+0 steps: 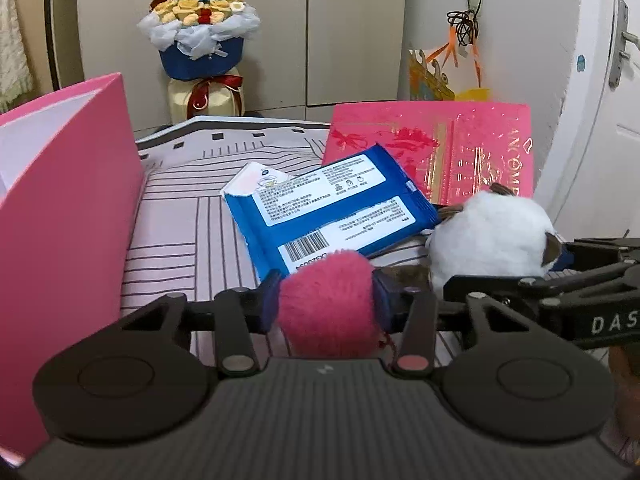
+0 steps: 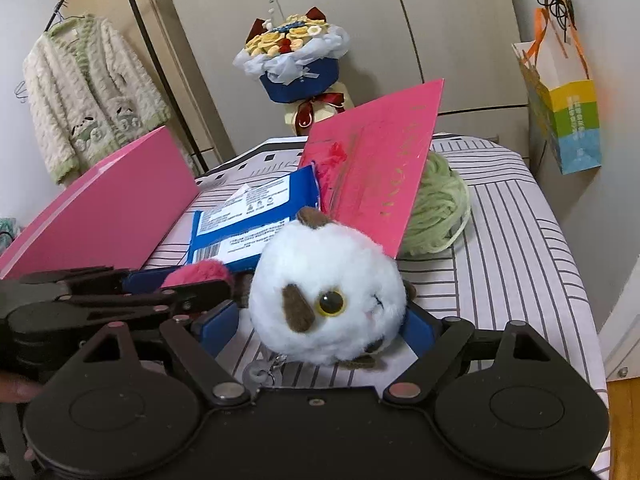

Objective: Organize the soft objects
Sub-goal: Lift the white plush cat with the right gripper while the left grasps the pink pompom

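Pompom (image 1: 328, 304), pink: pinched in my left gripper (image 1: 326, 300) near the striped board's (image 2: 520, 216) front edge. White plush cat (image 2: 328, 300): sat between my right gripper's (image 2: 320, 330) wide-spread fingers; contact I could not tell. Blue wipes pack (image 1: 332, 208) lay behind them.

Your left camera sits low behind the left tool (image 1: 328, 300), close over the striped tabletop (image 1: 168, 240), looking forward and slightly down toward the cupboards (image 1: 280, 32). Your right camera rides behind the right tool (image 2: 320, 324), equally low and near, tilted, facing the same cupboards from further right. Both views share the pink pompom (image 1: 330, 304), the white plush (image 1: 488, 236), the blue pack (image 1: 332, 208), the pink box (image 1: 64, 200), the red lid (image 1: 440, 148) and the bouquet (image 1: 200, 36). Each camera catches the other tool at its edge: the right tool at your left view's right side, the left tool (image 2: 188, 280) at your right view's left. Only the right view shows the yarn (image 2: 440, 208).
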{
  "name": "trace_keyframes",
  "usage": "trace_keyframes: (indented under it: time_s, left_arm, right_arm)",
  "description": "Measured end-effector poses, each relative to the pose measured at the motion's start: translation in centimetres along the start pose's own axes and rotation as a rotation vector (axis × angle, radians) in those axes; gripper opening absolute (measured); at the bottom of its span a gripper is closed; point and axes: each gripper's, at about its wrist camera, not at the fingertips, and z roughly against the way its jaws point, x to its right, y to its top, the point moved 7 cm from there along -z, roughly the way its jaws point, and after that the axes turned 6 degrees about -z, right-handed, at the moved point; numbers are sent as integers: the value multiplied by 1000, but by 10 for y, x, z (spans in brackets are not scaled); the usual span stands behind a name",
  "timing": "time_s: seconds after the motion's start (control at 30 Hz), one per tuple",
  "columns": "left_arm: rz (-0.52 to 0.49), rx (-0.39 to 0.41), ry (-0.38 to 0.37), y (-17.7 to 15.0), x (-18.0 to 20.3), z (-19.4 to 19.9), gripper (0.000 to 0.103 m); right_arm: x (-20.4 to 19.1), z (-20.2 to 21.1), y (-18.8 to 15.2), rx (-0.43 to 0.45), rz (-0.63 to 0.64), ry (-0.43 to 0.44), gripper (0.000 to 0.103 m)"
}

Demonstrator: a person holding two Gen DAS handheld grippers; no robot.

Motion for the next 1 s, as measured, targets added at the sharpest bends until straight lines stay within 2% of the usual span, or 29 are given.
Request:
trace_keyframes:
  time_s: [0.03, 0.1, 0.2, 0.43, 0.7, 1.0]
  left_arm:
    - [-8, 5, 3, 0, 2, 3, 43]
    - [-11, 12, -8, -2, 5, 9, 42]
    - [4, 19, -25, -5, 7, 17, 42]
    - [38, 28, -40, -10, 6, 34, 42]
    - [91, 10, -100, -22, 4, 58, 42]
    - [142, -45, -163, -38, -7, 87, 42]
  right_arm:
    - [-2, 3, -1, 16, 5, -5, 88]
    - [-3, 8, -3, 36, 13, -21, 73]
    - [-4, 14, -7, 32, -3, -14, 69]
    - [-20, 28, -23, 41, 38, -15, 68]
    - [-40, 50, -47, 43, 82, -7, 68]
    - [-47, 81, -59, 42, 112, -41, 67]
